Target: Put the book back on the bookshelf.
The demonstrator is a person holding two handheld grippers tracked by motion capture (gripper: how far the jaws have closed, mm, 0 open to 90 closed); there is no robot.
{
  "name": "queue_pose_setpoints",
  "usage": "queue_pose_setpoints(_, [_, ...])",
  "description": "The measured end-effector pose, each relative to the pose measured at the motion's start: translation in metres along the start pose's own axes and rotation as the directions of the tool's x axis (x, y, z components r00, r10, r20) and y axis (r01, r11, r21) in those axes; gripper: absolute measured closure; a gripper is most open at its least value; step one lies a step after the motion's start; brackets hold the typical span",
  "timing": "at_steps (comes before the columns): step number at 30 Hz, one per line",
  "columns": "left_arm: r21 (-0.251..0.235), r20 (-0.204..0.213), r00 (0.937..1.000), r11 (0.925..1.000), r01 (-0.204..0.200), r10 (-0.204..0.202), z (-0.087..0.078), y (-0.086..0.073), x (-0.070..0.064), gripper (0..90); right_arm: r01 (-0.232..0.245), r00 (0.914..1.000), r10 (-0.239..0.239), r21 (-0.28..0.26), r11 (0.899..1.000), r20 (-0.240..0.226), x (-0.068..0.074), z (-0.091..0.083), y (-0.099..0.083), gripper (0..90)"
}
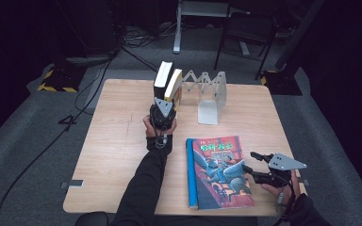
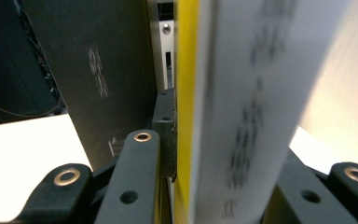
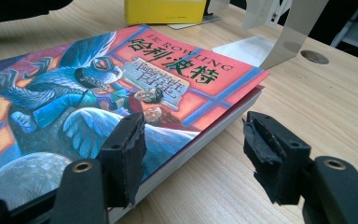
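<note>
The left gripper (image 1: 164, 109) pinches the yellow book (image 1: 174, 85) standing up in the metal rack (image 1: 212, 94), beside a dark book (image 1: 162, 79). The right gripper (image 1: 254, 165) has its fingers spread at the edge of the picture book (image 1: 219, 172) lying flat on the bench (image 1: 118, 141)

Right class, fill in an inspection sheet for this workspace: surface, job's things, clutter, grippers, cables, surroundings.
Surface: wooden table, bare patches clean.
Job's things: colourful book lying flat, cover up; yellow book and dark book standing upright beside a metal bookend rack.
Clutter: nothing seen.
Grippers: left gripper has jaws either side of the yellow book; right gripper open, one jaw over the colourful book's edge, the other on the table side.
Cables: black cables on the floor.
Surroundings: dark room, grey carpet, chair behind.
</note>
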State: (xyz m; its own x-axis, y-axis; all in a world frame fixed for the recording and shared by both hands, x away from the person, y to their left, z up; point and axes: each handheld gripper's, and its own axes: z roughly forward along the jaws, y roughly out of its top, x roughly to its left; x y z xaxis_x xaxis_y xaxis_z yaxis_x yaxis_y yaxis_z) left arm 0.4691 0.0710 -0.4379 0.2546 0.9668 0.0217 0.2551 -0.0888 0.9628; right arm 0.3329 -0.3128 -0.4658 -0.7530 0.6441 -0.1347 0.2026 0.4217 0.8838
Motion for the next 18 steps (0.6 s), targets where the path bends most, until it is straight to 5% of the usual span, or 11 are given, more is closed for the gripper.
queue_pose_setpoints(9, [0.010, 0.010, 0.9999, 0.9999, 0.001, -0.002, -0.008, -0.010, 0.000, 66.9, 0.009, 0.9999, -0.009, 0.016, 1.000, 0.007, 0.000, 0.002, 0.000, 38.1])
queue_pose_setpoints(15, [0.019, 0.016, 0.9971, 0.9971, 0.074, -0.074, -0.013, -0.021, 0.002, 62.1, 0.000, 0.9997, 0.000, 0.003, 1.000, 0.024, -0.001, -0.002, 0.000, 38.1])
queue_pose_setpoints(18, [0.037, 0.019, 0.9976, 0.9971, 0.066, -0.067, -0.016, -0.028, 0.002, 62.0, -0.005, 0.9996, 0.005, 0.003, 1.000, 0.027, -0.002, -0.002, 0.000, 38.2])
